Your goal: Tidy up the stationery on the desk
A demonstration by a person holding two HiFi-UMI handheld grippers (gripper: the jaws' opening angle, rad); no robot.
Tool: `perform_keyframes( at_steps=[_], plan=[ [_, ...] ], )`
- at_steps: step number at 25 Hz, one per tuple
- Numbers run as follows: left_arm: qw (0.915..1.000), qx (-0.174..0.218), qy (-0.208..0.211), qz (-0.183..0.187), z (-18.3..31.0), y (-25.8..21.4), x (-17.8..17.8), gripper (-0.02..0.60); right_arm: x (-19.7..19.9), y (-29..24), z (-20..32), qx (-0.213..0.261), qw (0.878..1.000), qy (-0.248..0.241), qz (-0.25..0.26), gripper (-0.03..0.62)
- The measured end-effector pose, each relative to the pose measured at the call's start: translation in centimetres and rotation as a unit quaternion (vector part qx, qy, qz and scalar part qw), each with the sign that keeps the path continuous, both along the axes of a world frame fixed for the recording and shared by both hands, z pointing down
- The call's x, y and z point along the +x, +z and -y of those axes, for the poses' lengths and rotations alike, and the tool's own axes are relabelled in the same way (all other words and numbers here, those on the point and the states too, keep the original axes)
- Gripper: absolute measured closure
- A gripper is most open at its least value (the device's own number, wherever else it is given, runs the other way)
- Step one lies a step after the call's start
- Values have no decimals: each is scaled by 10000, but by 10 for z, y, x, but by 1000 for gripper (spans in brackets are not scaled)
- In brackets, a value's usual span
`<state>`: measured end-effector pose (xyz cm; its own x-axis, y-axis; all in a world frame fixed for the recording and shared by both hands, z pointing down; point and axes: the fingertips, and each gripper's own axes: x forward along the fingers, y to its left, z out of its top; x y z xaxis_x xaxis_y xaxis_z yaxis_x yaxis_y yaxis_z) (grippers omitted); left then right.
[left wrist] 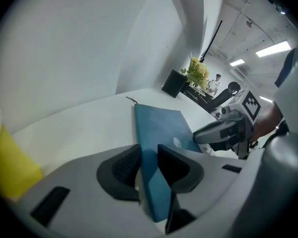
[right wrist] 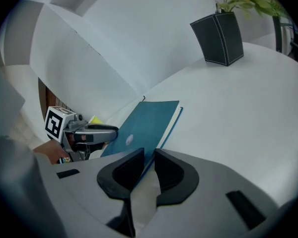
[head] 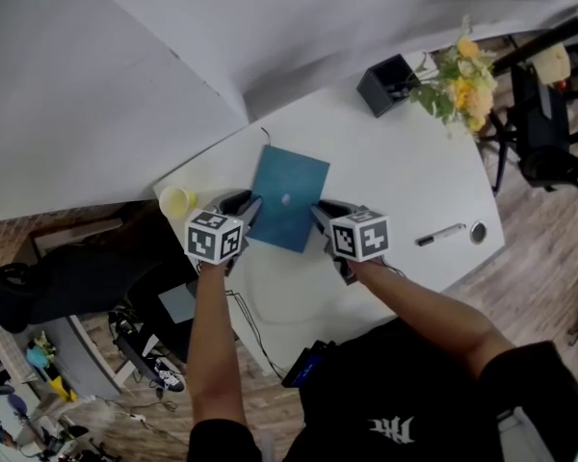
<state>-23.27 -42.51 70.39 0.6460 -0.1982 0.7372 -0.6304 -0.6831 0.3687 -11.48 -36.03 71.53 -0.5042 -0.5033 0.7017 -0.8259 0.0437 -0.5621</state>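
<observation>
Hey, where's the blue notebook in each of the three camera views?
Head view: blue notebook at picture centre, on the white desk.
Left gripper view: lower centre, its edge between the left gripper's jaws.
Right gripper view: centre-left, its near edge between the right gripper's jaws.
Shared landmark: black pen holder, beyond the notebook in all three.

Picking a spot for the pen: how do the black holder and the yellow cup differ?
The black holder is square-sided and dark; the yellow cup is round and pale. The black holder stands at the desk's far edge beside the flowers; the yellow cup sits at the left edge, left of the blue notebook. Both stand upright, open-topped, on the white desk.
</observation>
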Motion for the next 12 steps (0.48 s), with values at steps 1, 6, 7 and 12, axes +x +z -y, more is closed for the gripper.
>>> perform_keyframes(
  at_steps=[1,6,7,12],
  plan=[
    [10000,-19,21,14,-3,0,0,472,0,0,-1,10,10000,-64,-32,507],
    [9999,-108,89,41,-24,2,2,477,7,1,-11,19,9992,-343,-195,508],
    [9999,-115,105,46,-29,2,3,479,9,1,-13,53,9987,-434,-267,508],
    [9996,-234,172,38,-60,3,8,483,19,1,-29,133,9938,-938,-579,508]
  ],
)
